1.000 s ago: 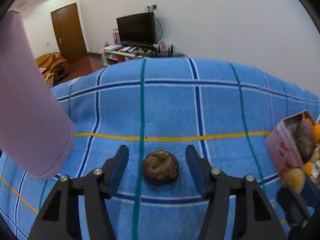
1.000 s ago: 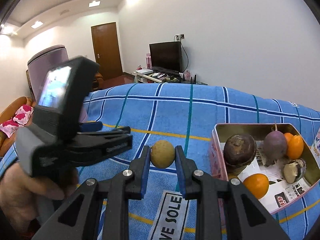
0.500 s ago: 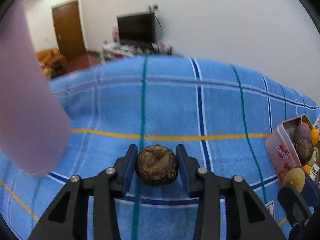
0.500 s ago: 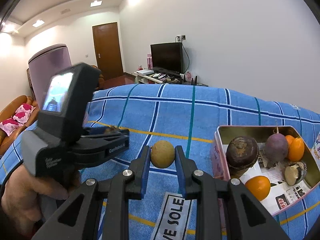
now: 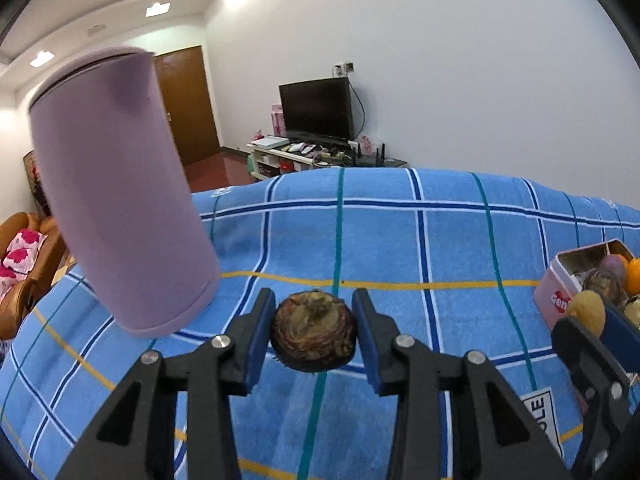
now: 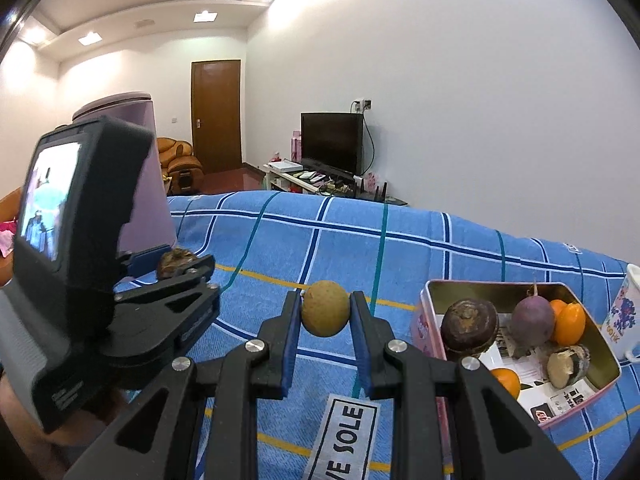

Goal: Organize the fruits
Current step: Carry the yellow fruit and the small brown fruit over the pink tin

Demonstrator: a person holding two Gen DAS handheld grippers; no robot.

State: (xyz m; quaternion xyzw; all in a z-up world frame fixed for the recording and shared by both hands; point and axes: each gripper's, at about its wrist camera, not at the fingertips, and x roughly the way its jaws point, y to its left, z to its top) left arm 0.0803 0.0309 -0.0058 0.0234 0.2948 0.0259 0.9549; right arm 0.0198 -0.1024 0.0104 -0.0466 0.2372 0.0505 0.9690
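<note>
Two jaws pairs pinch: left gripper [image 5: 314, 334] brown round fruit [image 5: 314, 332], right gripper [image 6: 325, 314] tan round fruit [image 6: 325, 314]; lower each gently into pink tin box [image 6: 600, 364].

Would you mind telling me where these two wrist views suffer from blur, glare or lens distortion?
Left wrist view: the purple cylinder is smeared at its edges, while the dark brown fruit between the fingers is sharp. Right wrist view: the ceiling lights blow out to white, and the blue checked cloth bows into a hump. Both views have dark fisheye corners.
</note>
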